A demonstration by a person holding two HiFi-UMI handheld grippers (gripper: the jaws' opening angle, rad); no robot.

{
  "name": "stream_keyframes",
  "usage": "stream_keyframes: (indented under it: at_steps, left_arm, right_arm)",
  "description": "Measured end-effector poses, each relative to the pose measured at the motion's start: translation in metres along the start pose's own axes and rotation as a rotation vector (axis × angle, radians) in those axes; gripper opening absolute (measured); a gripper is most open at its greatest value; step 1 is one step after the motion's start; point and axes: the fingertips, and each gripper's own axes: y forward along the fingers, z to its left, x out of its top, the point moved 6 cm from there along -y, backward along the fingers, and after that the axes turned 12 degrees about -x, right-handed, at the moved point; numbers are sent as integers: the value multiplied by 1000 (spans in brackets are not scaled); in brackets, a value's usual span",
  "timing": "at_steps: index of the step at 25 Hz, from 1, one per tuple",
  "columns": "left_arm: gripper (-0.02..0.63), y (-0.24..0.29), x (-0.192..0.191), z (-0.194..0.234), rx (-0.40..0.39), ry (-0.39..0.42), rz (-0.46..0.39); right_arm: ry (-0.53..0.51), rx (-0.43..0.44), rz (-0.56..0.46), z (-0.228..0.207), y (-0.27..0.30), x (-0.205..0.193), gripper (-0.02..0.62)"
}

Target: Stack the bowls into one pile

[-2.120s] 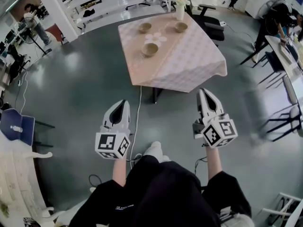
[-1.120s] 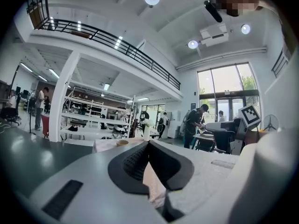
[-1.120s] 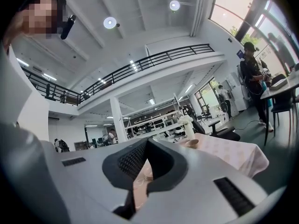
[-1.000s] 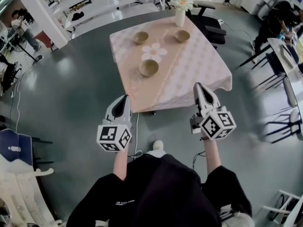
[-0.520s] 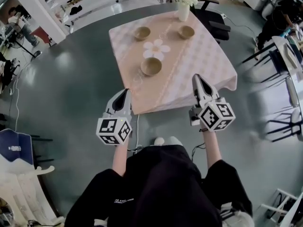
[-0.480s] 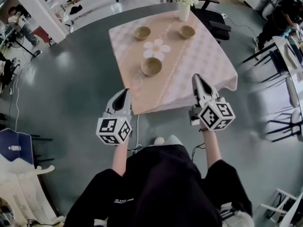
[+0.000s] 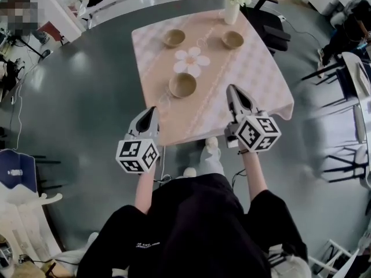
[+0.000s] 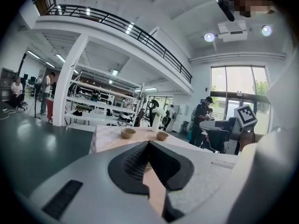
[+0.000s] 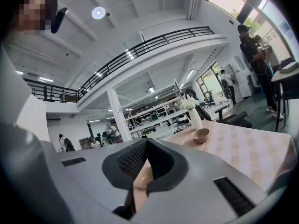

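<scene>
Nothing is stacked yet. Three bowls stand well apart on the table (image 7: 258, 80). The near bowl (image 7: 182, 85) sits toward the near edge. The left bowl (image 7: 174, 37) is by the far left corner. The right bowl (image 7: 232, 39) is near the far edge, beside the vase (image 7: 232, 10). The left gripper (image 7: 153, 110) hangs at the near left corner and the right gripper (image 7: 231, 89) over the near edge. Each has its jaws pressed together on nothing. All the lifting and nesting is left, and the near bowl looks the likeliest first pick.
</scene>
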Motion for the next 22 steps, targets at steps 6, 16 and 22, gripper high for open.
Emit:
stream_keyframes:
  at_steps: [6,16,22]
  left_arm:
    - [-3,35,-9,14,69,-61,13]
    - [-3,72,-28,24,199,-141,52]
    - [-3,87,-44,24,277,-189,72]
  right_arm:
    - [-12,73,77,-14,58,-2,-8]
    - [-72,307,291,-12,133,-20,-8]
    - [-117,433,430,-10,160,-41,-8]
